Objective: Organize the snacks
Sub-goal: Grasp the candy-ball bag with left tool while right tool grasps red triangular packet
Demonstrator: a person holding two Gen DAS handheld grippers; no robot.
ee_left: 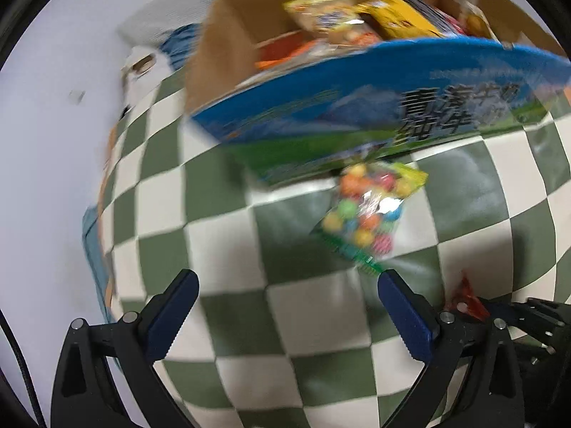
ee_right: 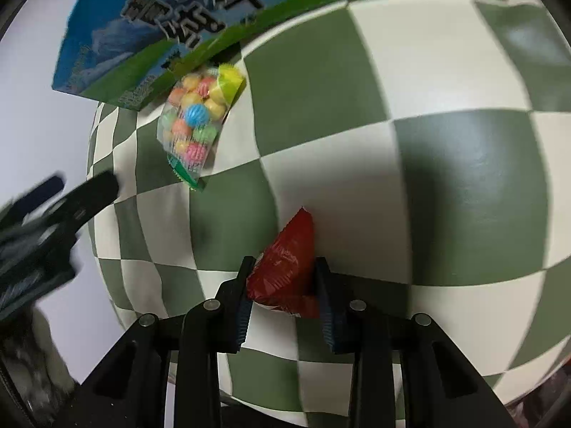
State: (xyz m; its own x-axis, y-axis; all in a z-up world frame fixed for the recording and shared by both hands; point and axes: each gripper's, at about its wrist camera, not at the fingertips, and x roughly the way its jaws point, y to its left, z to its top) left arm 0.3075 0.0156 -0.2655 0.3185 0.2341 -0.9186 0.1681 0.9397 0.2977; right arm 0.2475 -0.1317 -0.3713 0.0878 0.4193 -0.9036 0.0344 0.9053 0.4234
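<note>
On the checkered desk: a bag of colorful candy balls just beside the blue box of snacks. Right gripper clamped on a red snack packet. Left gripper wide apart, holding nothing.

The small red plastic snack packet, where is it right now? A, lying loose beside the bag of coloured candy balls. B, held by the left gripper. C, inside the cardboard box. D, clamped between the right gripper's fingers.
D: the small red plastic snack packet sits pinched in the right gripper, above the green-and-white checkered tablecloth.
</note>
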